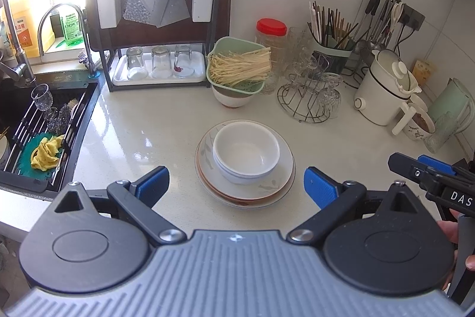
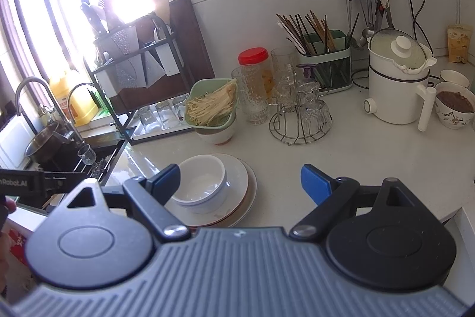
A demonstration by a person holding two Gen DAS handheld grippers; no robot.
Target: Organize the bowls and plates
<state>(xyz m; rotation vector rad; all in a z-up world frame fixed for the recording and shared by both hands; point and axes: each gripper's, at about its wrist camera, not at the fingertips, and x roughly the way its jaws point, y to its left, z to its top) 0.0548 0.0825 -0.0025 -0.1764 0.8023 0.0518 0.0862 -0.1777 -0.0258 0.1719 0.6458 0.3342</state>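
1. Two white bowls (image 1: 246,152) sit nested, mouths facing up, on a stack of round plates (image 1: 267,189) in the middle of the pale countertop (image 1: 148,138). Bowls and plates are round, so no long axis shows.
2. Left of the stack, a dark sink (image 1: 44,132) holds a yellow cloth (image 1: 47,152) and a stemmed glass (image 1: 41,97); its far edge is cut off.
3. Left gripper (image 1: 236,183) hovers with jaws spread wide and nothing between them; the stack lies straight ahead, framed between its blue pads (image 1: 154,180).
4. Right gripper (image 2: 240,183) is likewise spread wide and empty; the stack lies ahead and to its left, partly hidden behind its left finger.
5. Behind the stack, a green strainer (image 1: 237,66) of pale noodles rests on another bowl (image 1: 234,100), mostly hidden.
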